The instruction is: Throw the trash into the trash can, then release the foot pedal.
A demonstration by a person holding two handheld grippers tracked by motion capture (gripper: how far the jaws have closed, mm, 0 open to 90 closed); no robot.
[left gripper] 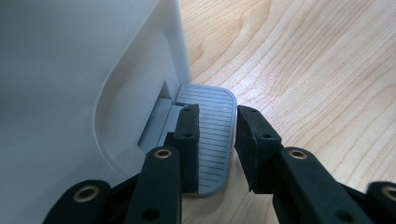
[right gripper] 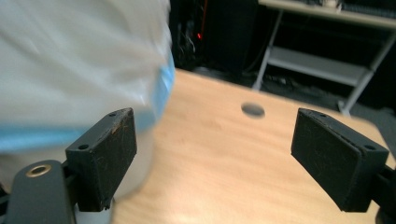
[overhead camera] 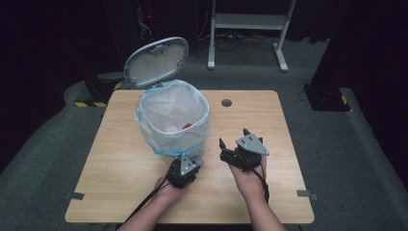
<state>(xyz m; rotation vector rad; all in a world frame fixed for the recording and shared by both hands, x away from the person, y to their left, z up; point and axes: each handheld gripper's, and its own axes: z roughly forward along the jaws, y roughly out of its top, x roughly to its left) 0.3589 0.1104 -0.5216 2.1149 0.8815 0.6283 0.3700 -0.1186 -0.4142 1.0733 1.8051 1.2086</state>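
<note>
A white pedal bin (overhead camera: 173,120) lined with a clear, blue-edged bag stands on the wooden table (overhead camera: 120,163), its lid (overhead camera: 156,61) raised. Something red (overhead camera: 186,126) lies inside. My left gripper (overhead camera: 192,160) sits at the bin's base. In the left gripper view it (left gripper: 217,116) rests on the grey ribbed pedal (left gripper: 212,140): one jaw lies on top, the other at the pedal's right edge, with a narrow gap between them. My right gripper (overhead camera: 234,137) hovers just right of the bin, open and empty (right gripper: 215,135), with the bag (right gripper: 79,70) at its left.
A round cable hole (overhead camera: 226,102) marks the table's far middle. Bare tabletop (overhead camera: 269,183) lies to the right of my hands. A white metal stand (overhead camera: 250,21) is on the floor beyond the table, and dark equipment surrounds it.
</note>
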